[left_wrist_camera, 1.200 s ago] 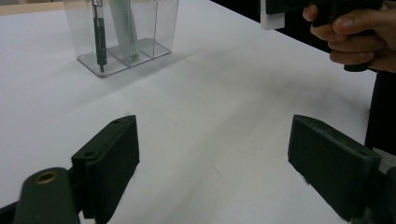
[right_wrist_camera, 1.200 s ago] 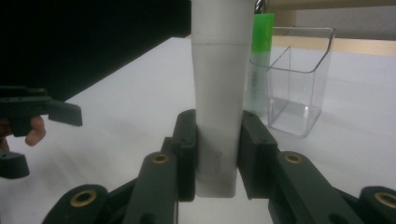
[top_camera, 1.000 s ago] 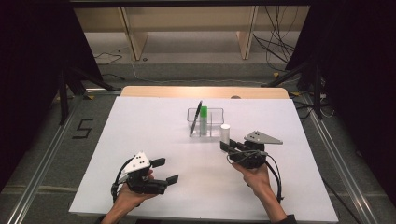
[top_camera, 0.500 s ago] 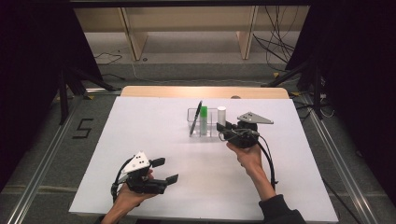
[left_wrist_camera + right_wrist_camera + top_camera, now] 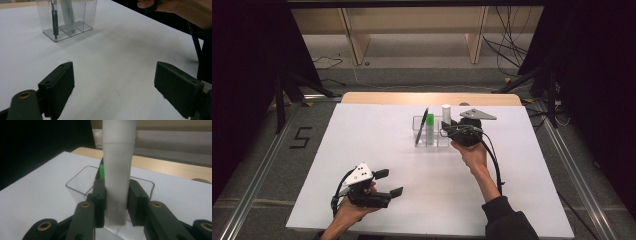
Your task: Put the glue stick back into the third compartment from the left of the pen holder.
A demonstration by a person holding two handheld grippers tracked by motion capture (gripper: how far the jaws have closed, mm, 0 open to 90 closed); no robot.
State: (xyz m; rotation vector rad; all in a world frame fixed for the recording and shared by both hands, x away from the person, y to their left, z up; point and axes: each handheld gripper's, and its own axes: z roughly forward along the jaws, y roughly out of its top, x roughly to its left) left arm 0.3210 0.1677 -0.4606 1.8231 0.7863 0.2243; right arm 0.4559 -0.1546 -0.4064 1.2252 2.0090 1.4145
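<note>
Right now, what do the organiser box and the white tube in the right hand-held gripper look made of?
Organiser box: clear rigid plastic, likely acrylic; the pen shows through its glossy walls. White tube: matte opaque white, probably plastic; faint seam line near its top.

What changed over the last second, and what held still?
The right gripper, clamped on the white tube throughout, carried it up the table to the clear organizer. The left gripper stayed open and still; the black pen and green marker stayed in their compartments.
</note>
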